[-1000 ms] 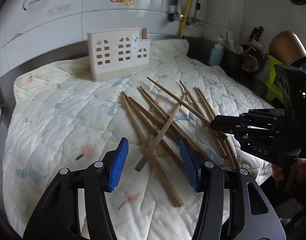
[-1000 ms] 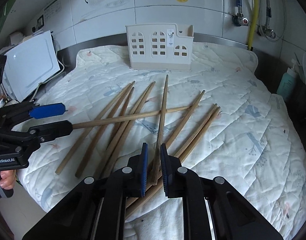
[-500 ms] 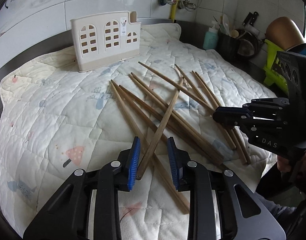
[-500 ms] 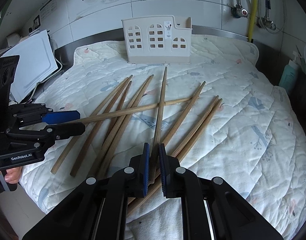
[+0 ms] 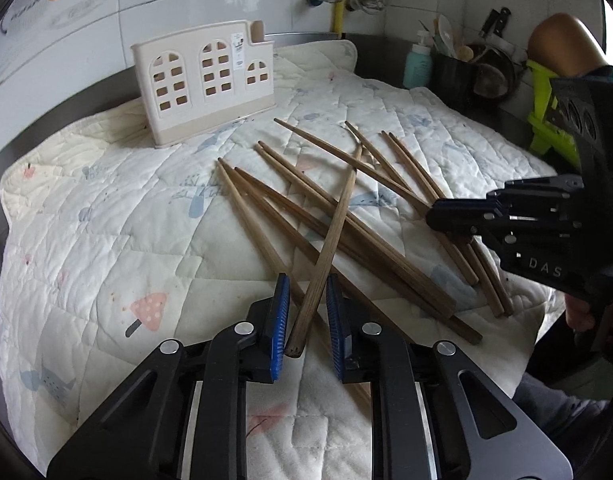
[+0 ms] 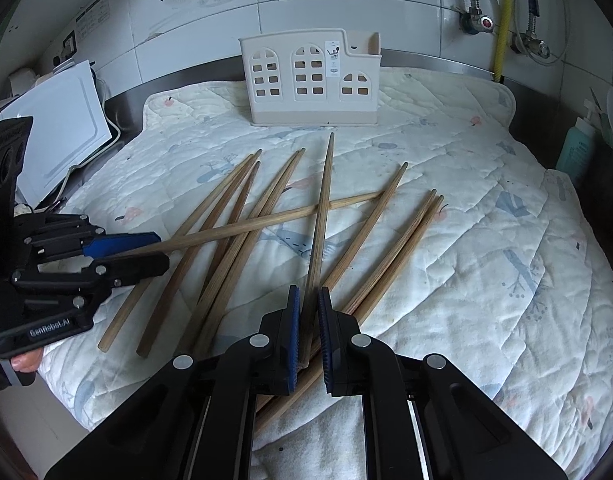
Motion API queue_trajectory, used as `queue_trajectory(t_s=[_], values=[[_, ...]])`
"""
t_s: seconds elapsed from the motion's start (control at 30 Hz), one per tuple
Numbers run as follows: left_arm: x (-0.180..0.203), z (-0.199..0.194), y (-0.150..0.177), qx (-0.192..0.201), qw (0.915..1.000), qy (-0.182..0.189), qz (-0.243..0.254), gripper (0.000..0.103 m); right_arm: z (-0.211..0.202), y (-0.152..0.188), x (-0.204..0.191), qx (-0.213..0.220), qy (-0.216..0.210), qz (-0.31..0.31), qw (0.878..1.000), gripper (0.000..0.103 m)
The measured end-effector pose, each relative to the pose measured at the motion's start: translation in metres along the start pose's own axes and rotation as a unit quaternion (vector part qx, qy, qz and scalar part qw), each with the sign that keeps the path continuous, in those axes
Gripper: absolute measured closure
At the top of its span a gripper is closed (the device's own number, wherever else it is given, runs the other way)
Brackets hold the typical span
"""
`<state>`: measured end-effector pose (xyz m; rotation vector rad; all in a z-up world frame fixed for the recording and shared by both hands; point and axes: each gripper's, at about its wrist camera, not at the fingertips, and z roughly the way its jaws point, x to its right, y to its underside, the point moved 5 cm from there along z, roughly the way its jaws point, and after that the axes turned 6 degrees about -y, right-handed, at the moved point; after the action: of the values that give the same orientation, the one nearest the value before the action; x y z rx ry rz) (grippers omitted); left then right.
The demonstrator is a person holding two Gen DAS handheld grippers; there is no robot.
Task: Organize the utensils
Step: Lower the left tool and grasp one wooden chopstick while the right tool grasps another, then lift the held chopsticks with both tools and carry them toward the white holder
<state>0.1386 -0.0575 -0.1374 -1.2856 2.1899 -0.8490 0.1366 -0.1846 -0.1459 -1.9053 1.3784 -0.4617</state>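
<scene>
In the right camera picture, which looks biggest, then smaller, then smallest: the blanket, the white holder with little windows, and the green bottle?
1. Blanket, by far the biggest; it covers the counter.
2. White holder.
3. Green bottle, the smallest, though it is partly cut off at the picture's edge, where things look squashed, so its true size is unsure.

Chopsticks crowd your path across the quilt

Scattered chopsticks [image 6: 266,204] fill the middle of the quilt [image 6: 506,240]; bare quilt lies open on both flanks, and the utensil holder [image 6: 310,80] blocks the back wall.
</scene>
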Motion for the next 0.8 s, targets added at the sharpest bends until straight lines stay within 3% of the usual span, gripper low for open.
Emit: queue_trajectory(t_s=[0.13, 0.53, 0.73, 0.8], values=[[0.004, -0.001, 0.000, 0.001, 1.0000, 0.000, 0.005, 0.089, -0.003, 0.000, 0.001, 0.004, 0.004, 0.000, 1.000, 0.097], [0.011, -0.032, -0.011, 0.038, 0.9972, 0.033, -0.055, 0.096, -0.060, -0.023, 0.009, 0.070, 0.008, 0.012, 0.997, 0.097], [0.016, -0.036, -0.010, 0.038, 0.9966, 0.034, -0.065, 0.096, -0.086, -0.039, 0.012, 0.098, 0.005, 0.012, 0.995, 0.097], [0.016, -0.036, -0.007, 0.037, 0.9976, 0.017, -0.056, 0.096, -0.088, -0.040, 0.012, 0.101, 0.004, 0.015, 0.995, 0.097]])
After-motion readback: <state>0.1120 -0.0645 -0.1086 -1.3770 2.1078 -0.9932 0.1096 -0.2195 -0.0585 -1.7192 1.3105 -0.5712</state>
